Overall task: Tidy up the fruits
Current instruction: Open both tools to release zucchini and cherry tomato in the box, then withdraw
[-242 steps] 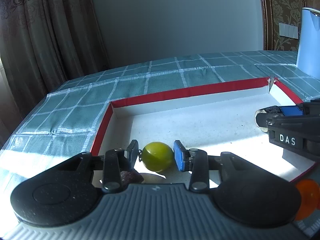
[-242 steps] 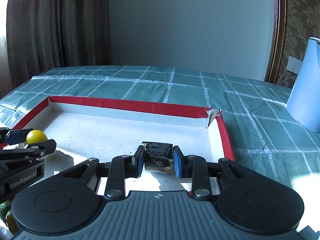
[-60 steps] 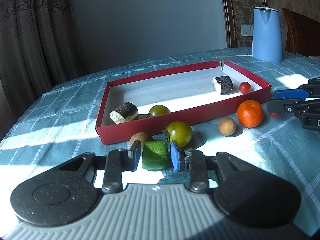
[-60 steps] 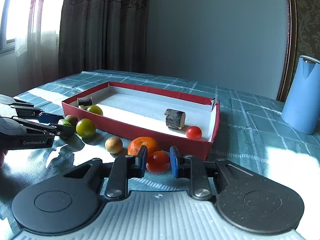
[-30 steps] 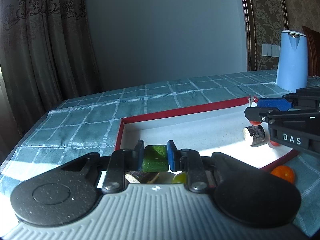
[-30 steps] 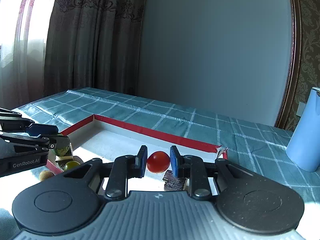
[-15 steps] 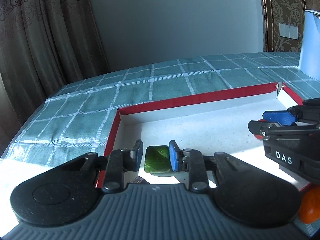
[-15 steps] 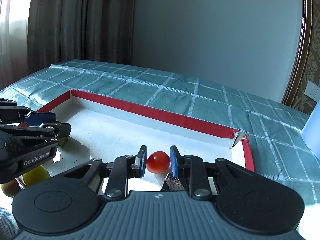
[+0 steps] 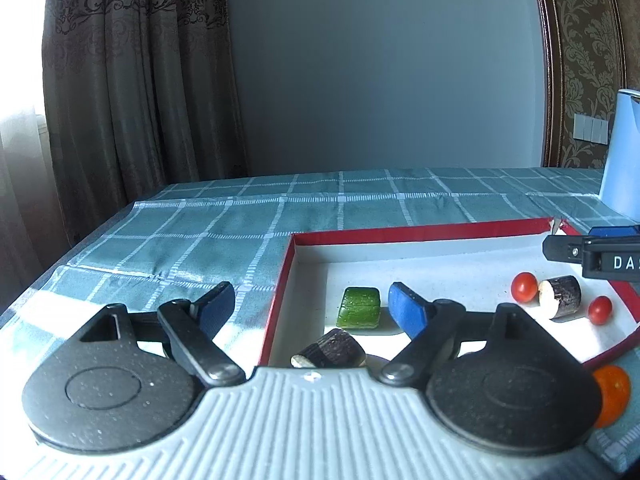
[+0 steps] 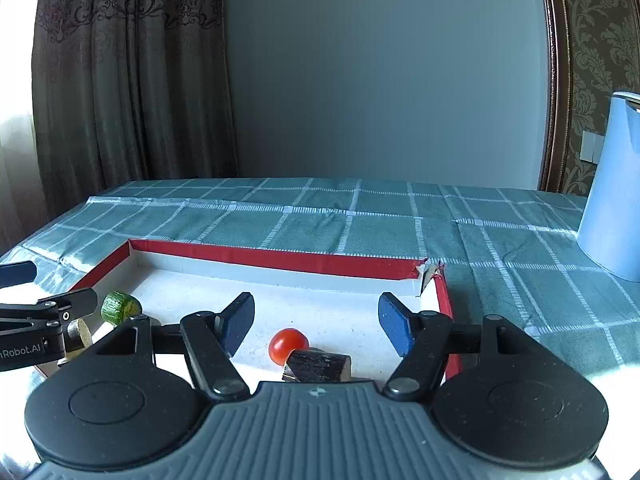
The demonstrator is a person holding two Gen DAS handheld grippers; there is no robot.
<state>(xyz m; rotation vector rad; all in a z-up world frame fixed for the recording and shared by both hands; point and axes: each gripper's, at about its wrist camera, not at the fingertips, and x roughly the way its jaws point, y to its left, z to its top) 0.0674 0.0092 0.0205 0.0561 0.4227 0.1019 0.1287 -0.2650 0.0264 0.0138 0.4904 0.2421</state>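
Note:
A red tray (image 9: 416, 233) with a white floor lies on the checked tablecloth. In the left wrist view my left gripper (image 9: 312, 307) is open above its left end; a green block (image 9: 358, 313) lies free on the floor between the fingers, a dark log piece (image 9: 330, 354) just below. Two red tomatoes (image 9: 524, 287) flank another log piece (image 9: 560, 301) at the right. In the right wrist view my right gripper (image 10: 316, 324) is open over the tray (image 10: 272, 258); a red tomato (image 10: 288, 346) lies beside a log piece (image 10: 316, 366). The green block (image 10: 120, 307) shows at left.
An orange (image 9: 612, 396) lies outside the tray at its near right. A blue kettle (image 10: 612, 188) stands on the table at the right. Curtains hang behind the table's far left corner. The table's left edge is near the tray.
Both grippers have opened. The left one let go of the green block and the right one let go of the red tomato; both pieces now lie on the tray floor. Both grippers rose.

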